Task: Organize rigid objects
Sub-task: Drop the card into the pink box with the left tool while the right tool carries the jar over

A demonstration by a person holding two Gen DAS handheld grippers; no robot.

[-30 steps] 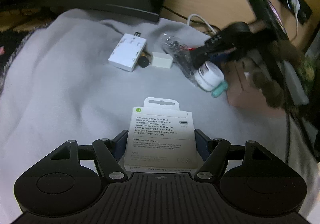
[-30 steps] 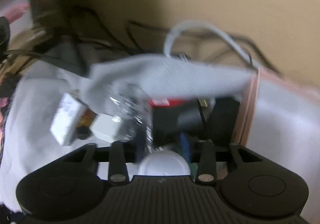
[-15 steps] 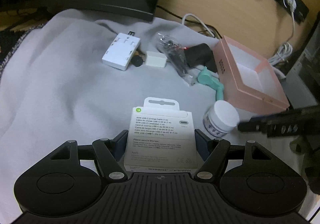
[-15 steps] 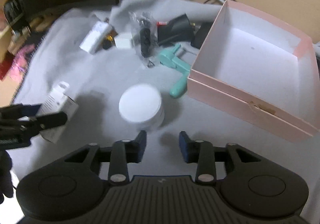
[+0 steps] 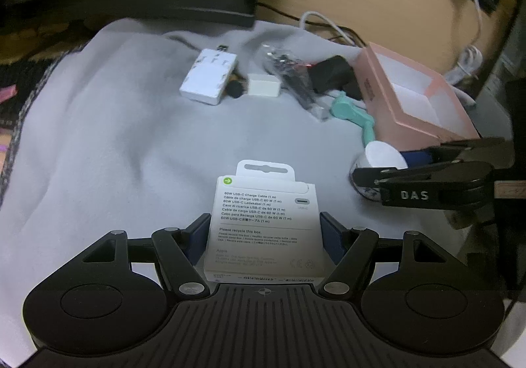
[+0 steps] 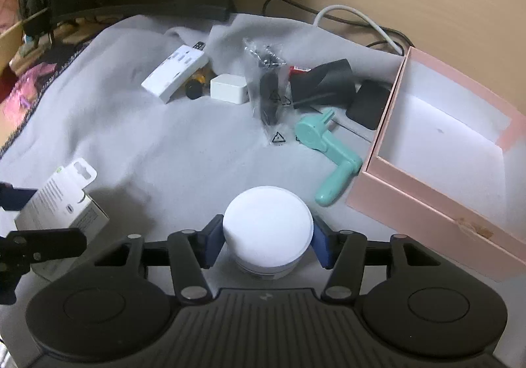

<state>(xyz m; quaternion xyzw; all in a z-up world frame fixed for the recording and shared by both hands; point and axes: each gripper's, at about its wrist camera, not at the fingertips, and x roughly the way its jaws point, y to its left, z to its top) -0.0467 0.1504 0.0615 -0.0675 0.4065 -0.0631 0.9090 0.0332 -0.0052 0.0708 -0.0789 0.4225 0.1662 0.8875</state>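
Observation:
My left gripper (image 5: 265, 230) is shut on a white USB-C cable box (image 5: 263, 223) and holds it over the grey cloth. The box also shows in the right wrist view (image 6: 62, 203) at the left. My right gripper (image 6: 267, 238) has its blue pads against both sides of a white round jar (image 6: 268, 228); the jar also shows in the left wrist view (image 5: 381, 157). An open pink box (image 6: 427, 203) with a white inside stands right of the jar, empty.
On the grey cloth (image 6: 148, 144) lie a white adapter (image 6: 176, 72), a small white charger cube (image 6: 229, 88), a clear bag of parts (image 6: 268, 88), black items (image 6: 323, 82) and a teal tool (image 6: 328, 154). Cables and a dark monitor base (image 6: 141, 10) lie behind.
My right gripper set the white jar down, opened, drew back, then came forward again and now has its pads on the jar. The left gripper stayed still with the cable box.

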